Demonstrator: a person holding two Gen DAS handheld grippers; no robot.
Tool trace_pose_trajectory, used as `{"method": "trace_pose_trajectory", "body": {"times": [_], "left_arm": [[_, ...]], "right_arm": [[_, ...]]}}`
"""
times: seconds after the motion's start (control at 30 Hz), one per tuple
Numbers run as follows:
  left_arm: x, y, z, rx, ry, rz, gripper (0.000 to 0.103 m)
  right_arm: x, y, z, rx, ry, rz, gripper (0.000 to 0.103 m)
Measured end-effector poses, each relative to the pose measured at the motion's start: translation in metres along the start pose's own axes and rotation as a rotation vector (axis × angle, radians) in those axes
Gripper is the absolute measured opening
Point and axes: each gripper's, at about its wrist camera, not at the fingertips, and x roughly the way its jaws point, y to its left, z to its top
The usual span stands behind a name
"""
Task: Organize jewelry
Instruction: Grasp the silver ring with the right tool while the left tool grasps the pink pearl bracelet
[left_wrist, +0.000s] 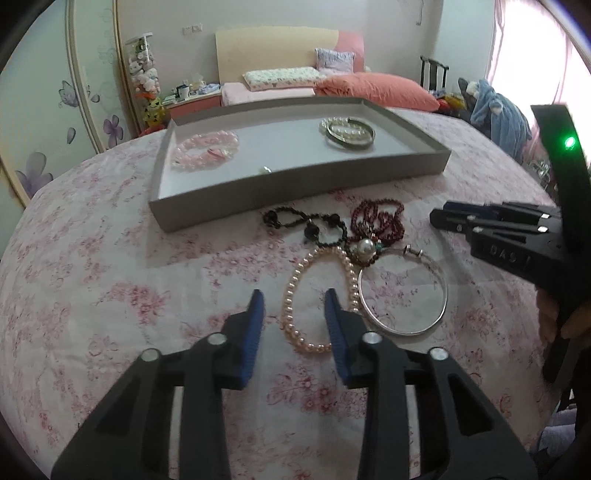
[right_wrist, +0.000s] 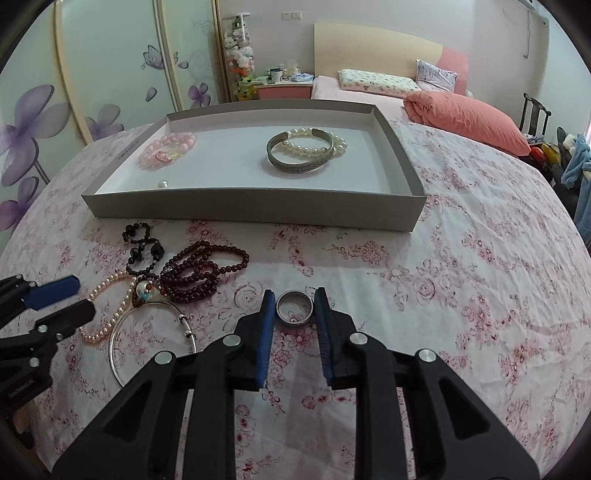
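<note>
Our right claw (right_wrist: 294, 308) has its blue pads on either side of a small silver ring (right_wrist: 294, 307) on the flowered worktop (right_wrist: 461, 295), and they look to be touching it. Our left claw (left_wrist: 294, 306) is partly open over the pink pearl bracelet (left_wrist: 319, 291), one pad inside its loop, gripping nothing. The thin silver bangle (left_wrist: 404, 295) lies just beside that. The grey tray (right_wrist: 255, 212) holds a wide cuff (right_wrist: 299, 157) and pearls.
</note>
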Motion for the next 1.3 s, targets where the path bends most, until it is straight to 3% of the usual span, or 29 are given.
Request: {"method": "trace_pose_trajectory", "body": {"times": [0.17, 0.43, 0.87, 1.3], "left_arm": [[0.004, -0.001, 0.0, 0.008, 0.009, 0.044, 0.013], [0.004, 0.041, 0.0, -0.071, 0.004, 0.151, 0.013], [0.0, 0.044, -0.002, -0.083, -0.002, 0.108, 0.019], [0.002, 0.039, -0.001, -0.071, 0.002, 0.107, 0.017]], "right_arm": [[0.0, -0.001, 0.001, 0.005, 0.0, 0.006, 0.023], [0.0, -0.002, 0.0, 0.005, 0.0, 0.006, 0.023], [0.0, -0.002, 0.0, 0.006, 0.0, 0.006, 0.023], [0.0, -0.002, 0.0, 0.005, 0.0, 0.001, 0.023]]}}
